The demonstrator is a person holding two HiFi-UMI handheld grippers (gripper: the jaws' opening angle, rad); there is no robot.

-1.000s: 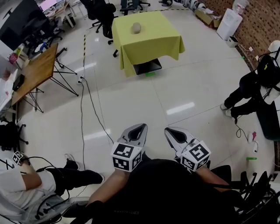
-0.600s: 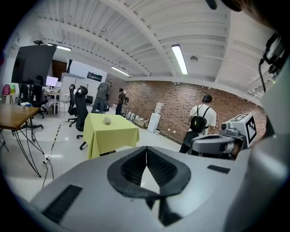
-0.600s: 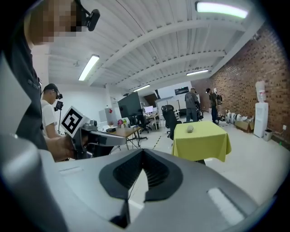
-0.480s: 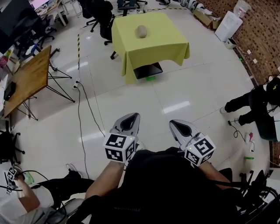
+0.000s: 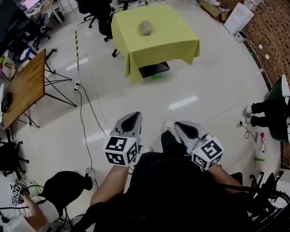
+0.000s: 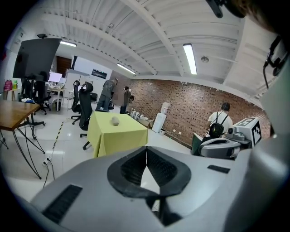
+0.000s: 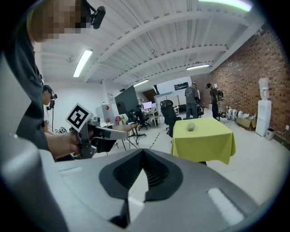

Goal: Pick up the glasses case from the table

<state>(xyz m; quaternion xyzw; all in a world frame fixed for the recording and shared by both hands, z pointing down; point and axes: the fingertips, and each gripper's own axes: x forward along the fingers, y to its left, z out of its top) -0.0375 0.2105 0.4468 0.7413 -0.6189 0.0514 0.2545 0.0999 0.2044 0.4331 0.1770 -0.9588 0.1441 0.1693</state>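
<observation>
The glasses case (image 5: 146, 27) lay about the middle of the bench (image 5: 172, 34), well ahead of both grippers, with bare floor (image 5: 181, 90) between. The left gripper (image 5: 131, 117) and right gripper (image 5: 181, 127) were held side by side low before the person's body, each with its jaws pressed together and nothing between them. The bench's near edge and right edge, draped in yellow-green cloth, stood clear. An office chair (image 5: 97, 13) sat by its far left corner, and a cable (image 5: 84, 118) ran over the floor at left. The case looked grey, rounded and oblong.
</observation>
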